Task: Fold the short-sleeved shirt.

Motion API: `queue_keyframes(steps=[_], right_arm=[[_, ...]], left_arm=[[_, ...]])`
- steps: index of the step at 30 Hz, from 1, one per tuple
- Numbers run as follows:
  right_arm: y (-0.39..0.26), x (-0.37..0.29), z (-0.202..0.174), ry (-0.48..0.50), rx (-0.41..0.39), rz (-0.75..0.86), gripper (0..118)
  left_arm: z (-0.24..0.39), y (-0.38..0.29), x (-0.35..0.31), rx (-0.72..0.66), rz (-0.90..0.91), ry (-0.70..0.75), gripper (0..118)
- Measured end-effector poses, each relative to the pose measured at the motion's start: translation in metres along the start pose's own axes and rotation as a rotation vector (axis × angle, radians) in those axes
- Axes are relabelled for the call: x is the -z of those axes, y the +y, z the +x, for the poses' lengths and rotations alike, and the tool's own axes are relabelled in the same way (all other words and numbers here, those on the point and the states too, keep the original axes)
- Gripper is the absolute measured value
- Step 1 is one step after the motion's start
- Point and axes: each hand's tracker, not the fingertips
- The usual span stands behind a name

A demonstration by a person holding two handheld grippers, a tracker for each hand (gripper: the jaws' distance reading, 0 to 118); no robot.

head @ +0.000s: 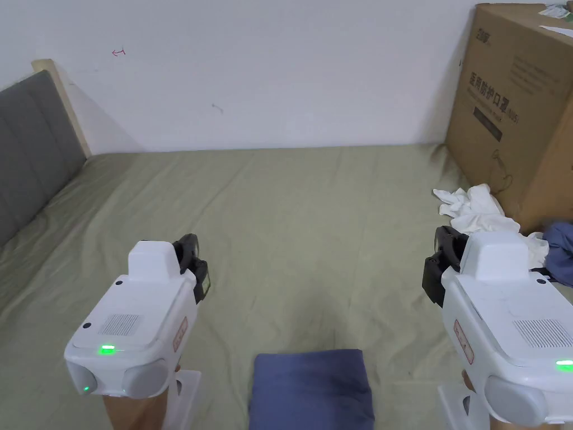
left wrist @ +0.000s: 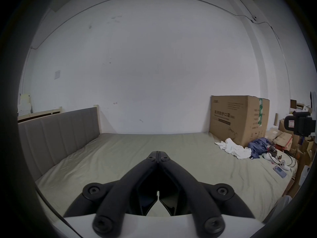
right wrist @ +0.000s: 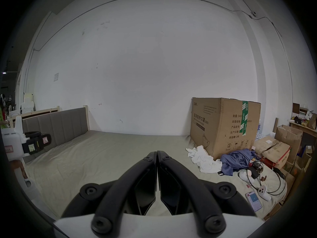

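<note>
A blue shirt (head: 310, 389) lies folded into a neat rectangle on the green bed sheet (head: 313, 235), at the near edge between my two grippers. My left gripper (head: 193, 269) hovers above the sheet to the shirt's left, and its jaws (left wrist: 158, 154) are shut with nothing between them. My right gripper (head: 442, 263) hovers to the shirt's right, and its jaws (right wrist: 157, 153) are shut and empty too. In the right gripper view the left gripper (right wrist: 36, 143) shows at the far left; in the left gripper view the right gripper (left wrist: 299, 125) shows at the far right.
A large cardboard box (head: 517, 106) stands on the bed's far right corner. A crumpled white cloth (head: 475, 210) and a crumpled blue garment (head: 559, 252) lie beside it. Cables, a phone (right wrist: 253, 201) and a small white device lie on the right edge. A grey headboard (head: 31, 151) stands on the left.
</note>
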Motion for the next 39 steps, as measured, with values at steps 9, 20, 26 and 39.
queue_keyframes(steps=[9,20,26,39], right_arm=[[-0.007,0.006,-0.011,0.023,-0.009,-0.006,0],[-0.130,0.062,-0.061,0.101,-0.027,-0.253,0],[-0.205,0.078,-0.097,0.172,-0.052,-0.420,0],[-0.255,0.079,-0.111,0.190,0.047,-0.572,0]], left_arm=[[-0.030,-0.005,-0.010,-0.034,-0.001,0.075,0],[-0.049,-0.025,-0.011,-0.047,-0.064,0.079,0],[-0.059,-0.039,-0.006,-0.062,-0.113,0.079,0],[-0.054,-0.113,0.033,-0.432,-0.560,-0.181,103]])
